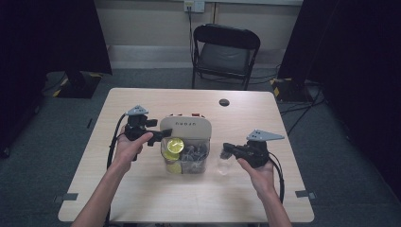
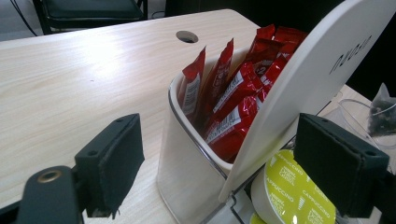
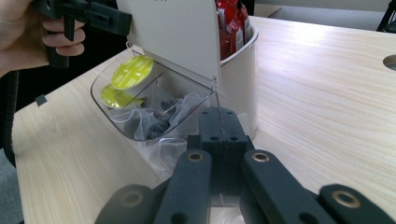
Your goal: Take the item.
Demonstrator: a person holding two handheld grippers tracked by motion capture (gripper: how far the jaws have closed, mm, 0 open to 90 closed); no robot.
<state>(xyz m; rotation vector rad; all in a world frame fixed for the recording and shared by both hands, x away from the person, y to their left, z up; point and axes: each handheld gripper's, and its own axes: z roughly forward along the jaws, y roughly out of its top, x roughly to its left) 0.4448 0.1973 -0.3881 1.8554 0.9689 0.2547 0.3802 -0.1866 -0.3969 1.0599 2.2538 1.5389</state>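
1. Two claws: the left claw [image 1: 166, 135] and the right claw [image 1: 226, 149], one in each of the person's hands.
2. One organiser [image 1: 185, 126] on the worktop [image 1: 142, 189], between the two claws, with one white tilted lid [image 2: 317, 74].
3. Two yellow capsules [image 3: 131, 72] in the clear front bin, just beyond the left claw's pad; the second [image 3: 114, 98] lies below the first.
4. Red sachets [image 2: 233, 93] in the rear compartment, ahead of the left claw: at least six, packed too tightly for an exact count.
5. Clear tea-bag pouches [image 3: 154, 116] ahead of the right claw: several, number unclear.
6. One folding chair [image 1: 226, 49] and one round hole [image 1: 224, 102] in the worktop, well beyond both claws.
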